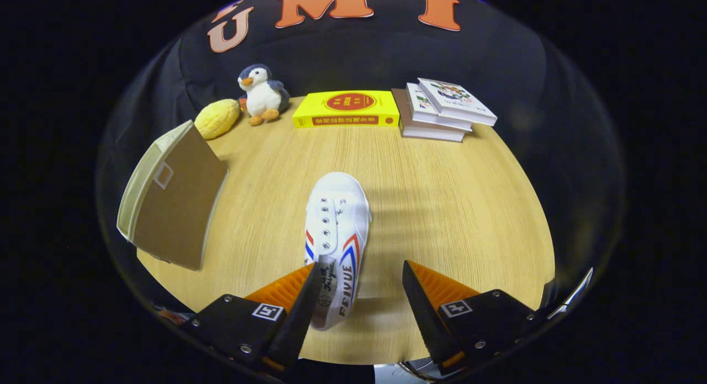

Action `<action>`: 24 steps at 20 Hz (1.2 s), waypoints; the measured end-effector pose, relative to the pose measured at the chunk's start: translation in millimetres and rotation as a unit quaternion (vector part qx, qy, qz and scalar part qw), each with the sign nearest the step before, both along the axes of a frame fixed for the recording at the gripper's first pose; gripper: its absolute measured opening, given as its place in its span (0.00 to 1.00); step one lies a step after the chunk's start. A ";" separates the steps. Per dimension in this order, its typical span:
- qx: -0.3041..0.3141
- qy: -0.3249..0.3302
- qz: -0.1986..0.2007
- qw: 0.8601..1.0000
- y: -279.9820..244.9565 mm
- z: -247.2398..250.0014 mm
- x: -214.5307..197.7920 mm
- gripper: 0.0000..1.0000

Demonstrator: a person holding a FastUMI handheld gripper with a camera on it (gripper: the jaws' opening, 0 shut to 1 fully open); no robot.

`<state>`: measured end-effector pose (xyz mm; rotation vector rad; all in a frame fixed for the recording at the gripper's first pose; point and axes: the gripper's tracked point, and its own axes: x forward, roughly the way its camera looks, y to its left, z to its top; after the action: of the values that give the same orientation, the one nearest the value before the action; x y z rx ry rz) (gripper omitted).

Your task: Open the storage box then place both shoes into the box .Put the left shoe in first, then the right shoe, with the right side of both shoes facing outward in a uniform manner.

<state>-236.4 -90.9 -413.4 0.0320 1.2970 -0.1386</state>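
A white canvas shoe (337, 229) with red and blue stripes lies on the wooden table (442, 207), toe pointing away from me. Its heel end reaches between my fingers, close against the left finger (301, 306) and well apart from the right finger (422, 306). My gripper (362, 287) is open, with nothing pressed between the fingers. The storage box (171, 199), beige with a brown lid face and a small label window, stands to the left of the shoe, tilted on the table's left side.
Along the far edge of the table sit a yellow lemon-like plush (217, 119), a penguin plush (262, 95), a yellow book (347, 109) and a stack of books (442, 110). Bare wood lies to the right of the shoe.
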 end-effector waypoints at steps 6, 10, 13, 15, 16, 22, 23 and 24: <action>0.048 0.030 -0.019 0.998 4.7 -39.1 -4.4 0.82; 0.090 0.037 -0.037 0.995 14.5 -50.2 4.4 0.75; 0.145 0.045 -0.069 0.986 26.6 -54.2 5.0 0.48; 0.151 0.038 -0.082 0.984 21.0 -52.7 2.3 0.35; 0.147 0.032 -0.090 0.985 18.2 -51.3 3.8 0.33; 0.169 0.009 -0.164 0.972 25.5 -44.3 8.1 0.08; 0.171 0.003 -0.165 0.972 24.4 -40.6 9.3 0.06; 0.177 -0.006 -0.164 0.970 26.7 -34.9 13.9 0.06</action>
<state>-222.5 -64.2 -448.4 0.5535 1.2842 -0.1864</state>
